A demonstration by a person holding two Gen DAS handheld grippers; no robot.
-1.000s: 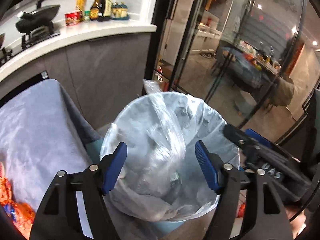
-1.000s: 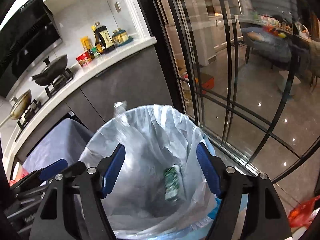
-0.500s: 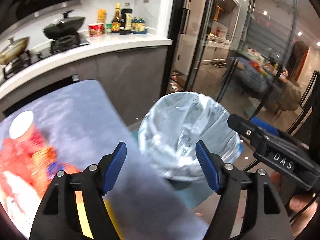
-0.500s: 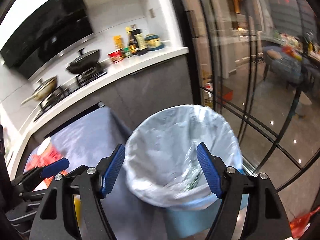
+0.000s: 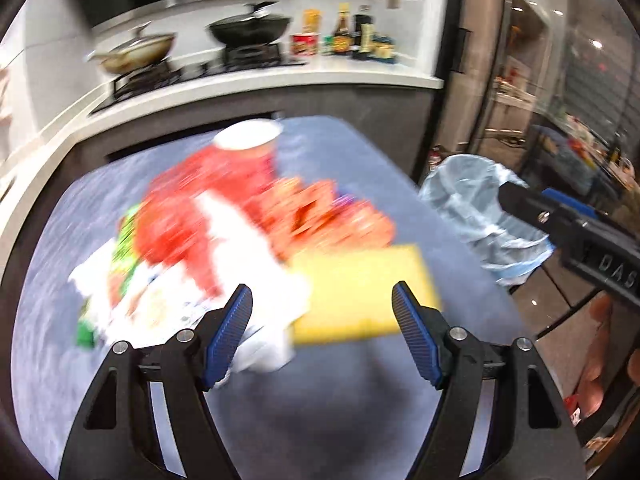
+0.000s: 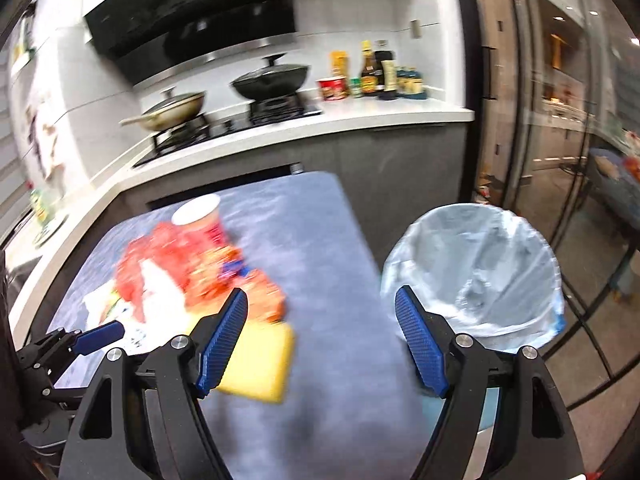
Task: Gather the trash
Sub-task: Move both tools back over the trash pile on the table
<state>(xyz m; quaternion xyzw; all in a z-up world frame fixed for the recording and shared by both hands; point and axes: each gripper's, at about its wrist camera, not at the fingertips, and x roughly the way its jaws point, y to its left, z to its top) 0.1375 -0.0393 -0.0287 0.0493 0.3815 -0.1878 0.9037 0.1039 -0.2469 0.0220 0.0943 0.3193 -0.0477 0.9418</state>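
now — left gripper [image 5: 322, 316] agape | right gripper [image 6: 321, 318] agape | trash pile [image 5: 224, 232] on table [image 5: 340, 420]

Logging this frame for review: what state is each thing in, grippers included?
left gripper: open, empty
right gripper: open, empty
bin: lined with a bag, open-topped, beside the table
red cup: upright on the table
wrapper pile: heaped on the table, blurred
yellow flat item: lying flat by the pile

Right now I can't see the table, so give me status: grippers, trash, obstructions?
Left gripper and right gripper open, empty. Trash pile on the grey table, blurred. Lined bin beside the table. Nothing blocking.
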